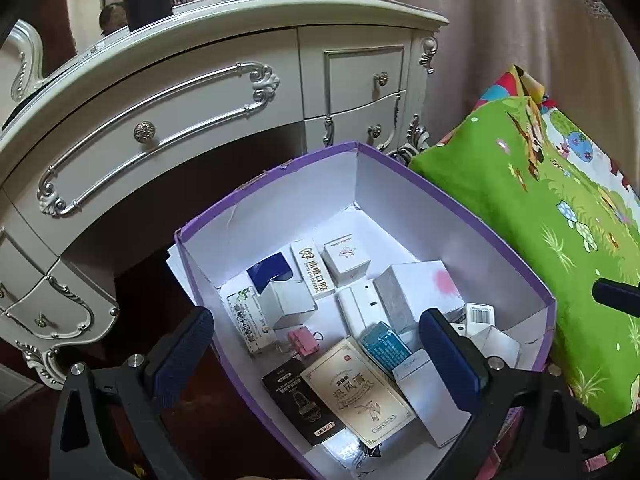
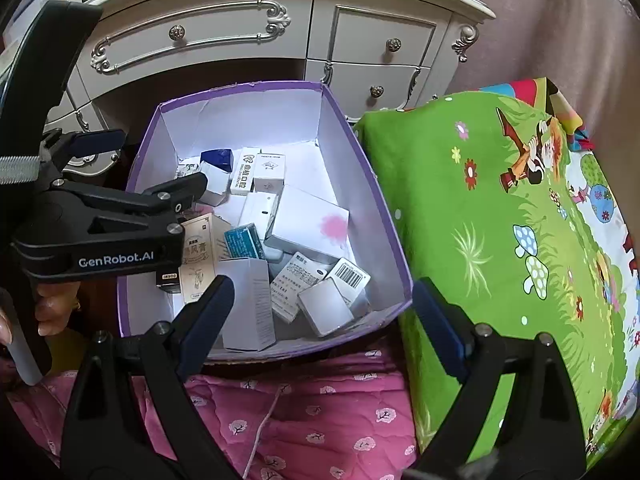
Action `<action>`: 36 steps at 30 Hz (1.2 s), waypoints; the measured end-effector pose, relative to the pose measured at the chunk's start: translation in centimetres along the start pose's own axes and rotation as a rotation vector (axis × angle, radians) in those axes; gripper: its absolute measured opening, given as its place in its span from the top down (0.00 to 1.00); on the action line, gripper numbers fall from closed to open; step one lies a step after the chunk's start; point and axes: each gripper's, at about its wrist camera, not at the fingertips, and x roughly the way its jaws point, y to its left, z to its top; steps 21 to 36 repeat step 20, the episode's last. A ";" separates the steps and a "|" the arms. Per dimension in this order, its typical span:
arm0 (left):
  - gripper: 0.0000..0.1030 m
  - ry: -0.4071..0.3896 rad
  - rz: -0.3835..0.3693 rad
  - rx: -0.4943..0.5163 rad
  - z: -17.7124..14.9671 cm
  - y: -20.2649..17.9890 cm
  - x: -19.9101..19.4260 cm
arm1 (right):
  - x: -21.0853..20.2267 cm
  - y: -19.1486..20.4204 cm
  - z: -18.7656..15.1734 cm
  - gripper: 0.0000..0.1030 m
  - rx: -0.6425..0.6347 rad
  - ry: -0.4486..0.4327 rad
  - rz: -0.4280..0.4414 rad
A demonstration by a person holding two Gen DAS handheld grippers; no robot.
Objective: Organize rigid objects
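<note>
A purple cardboard box (image 1: 460,208) (image 2: 386,200) with a white inside holds several small packages. Among them are a beige carton (image 1: 360,392), a black carton (image 1: 300,404), a teal pack (image 1: 384,344), a pink binder clip (image 1: 304,340) and a white box with a pink stain (image 2: 308,220). My left gripper (image 1: 318,350) (image 2: 158,158) hovers open over the box's near left part, gripping nothing. My right gripper (image 2: 324,312) is open and empty above the box's near wall. A barcoded pack (image 2: 350,276) lies just ahead of it.
A white dresser (image 1: 160,120) (image 2: 240,40) with silver handles stands behind the box. A green cartoon cushion (image 1: 540,220) (image 2: 500,220) presses against the box's right side. A pink quilt (image 2: 300,420) lies in front. A hand (image 2: 48,312) holds the left gripper.
</note>
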 end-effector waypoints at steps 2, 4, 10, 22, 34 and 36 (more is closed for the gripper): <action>0.00 -0.003 0.002 0.001 0.1 0.0 0.1 | 0.0 0.1 0.1 0.11 -0.004 0.000 0.000; 0.00 -0.002 -0.004 -0.004 0.1 0.1 0.1 | 0.0 0.3 0.1 0.11 -0.008 -0.001 -0.001; 0.00 0.002 -0.016 -0.013 0.1 0.3 0.2 | 0.0 0.7 0.0 0.11 -0.021 -0.003 0.002; 0.00 -0.004 -0.039 -0.013 -0.2 0.0 0.5 | -0.1 0.7 -0.1 0.11 -0.025 -0.007 0.003; 0.00 -0.004 -0.039 -0.013 -0.2 0.0 0.5 | -0.1 0.7 -0.1 0.11 -0.025 -0.007 0.003; 0.00 -0.004 -0.039 -0.013 -0.2 0.0 0.5 | -0.1 0.7 -0.1 0.11 -0.025 -0.007 0.003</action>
